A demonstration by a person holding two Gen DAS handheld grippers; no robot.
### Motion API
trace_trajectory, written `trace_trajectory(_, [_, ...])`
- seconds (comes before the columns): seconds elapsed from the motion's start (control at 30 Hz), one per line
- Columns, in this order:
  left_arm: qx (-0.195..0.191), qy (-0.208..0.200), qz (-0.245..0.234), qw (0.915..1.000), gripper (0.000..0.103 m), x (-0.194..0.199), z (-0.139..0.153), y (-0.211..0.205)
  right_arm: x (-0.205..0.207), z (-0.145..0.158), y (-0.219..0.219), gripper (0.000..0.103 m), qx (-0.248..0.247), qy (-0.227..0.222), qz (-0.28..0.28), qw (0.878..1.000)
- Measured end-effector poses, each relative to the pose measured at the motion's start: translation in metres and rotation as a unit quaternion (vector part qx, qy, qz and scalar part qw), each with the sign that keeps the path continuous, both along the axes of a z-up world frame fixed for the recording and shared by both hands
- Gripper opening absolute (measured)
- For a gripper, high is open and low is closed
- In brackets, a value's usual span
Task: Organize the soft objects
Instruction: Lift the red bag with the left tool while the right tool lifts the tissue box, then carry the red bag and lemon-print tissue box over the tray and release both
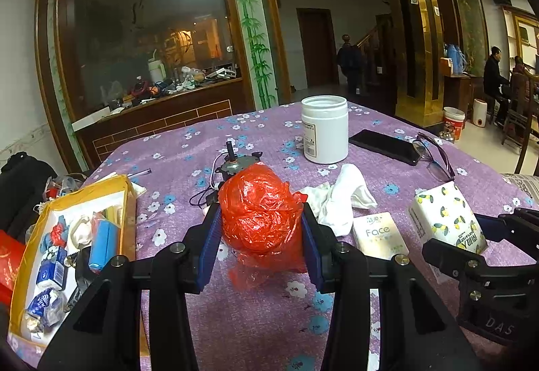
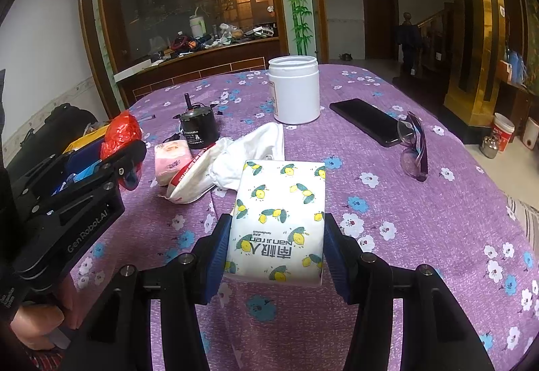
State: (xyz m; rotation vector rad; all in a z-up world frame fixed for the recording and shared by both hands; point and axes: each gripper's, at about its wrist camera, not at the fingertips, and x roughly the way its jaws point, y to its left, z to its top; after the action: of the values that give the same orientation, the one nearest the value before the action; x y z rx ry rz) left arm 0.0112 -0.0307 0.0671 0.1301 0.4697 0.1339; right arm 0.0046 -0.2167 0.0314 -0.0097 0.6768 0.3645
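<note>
Two loads held at once: red plastic bag [image 1: 261,212] pinched in left claw [image 1: 261,236], lemon-print tissue pack [image 2: 279,219] pinched in right claw [image 2: 274,253], both just above the purple tablecloth [image 2: 387,196]. Best carried over to the yellow box [image 1: 124,199] on the left, bag first, keeping squeeze gentle, clearing the white sock [image 1: 343,199].
</note>
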Motion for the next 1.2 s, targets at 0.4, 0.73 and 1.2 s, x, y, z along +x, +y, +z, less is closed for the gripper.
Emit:
trace_trajectory(0.4, [0.003,-0.017,0.007,0.9998,0.042,-0.005,0.005,0.002,-0.007,0.008,0.005,0.054,-0.008,-0.009,0.003,1.0])
trace_trajectory(0.73, [-0.049,-0.022,0.016,0.9985,0.042,-0.02,0.038,0.04,-0.013,0.024,0.027,0.054,0.009,0.008,0.047,0.999])
trace_trajectory(1.2, [-0.056,0.071,0.122,0.9884,0.043,0.001,0.056,0.204,-0.026,0.049,0.158,0.053,0.017,0.036,0.21,0.977])
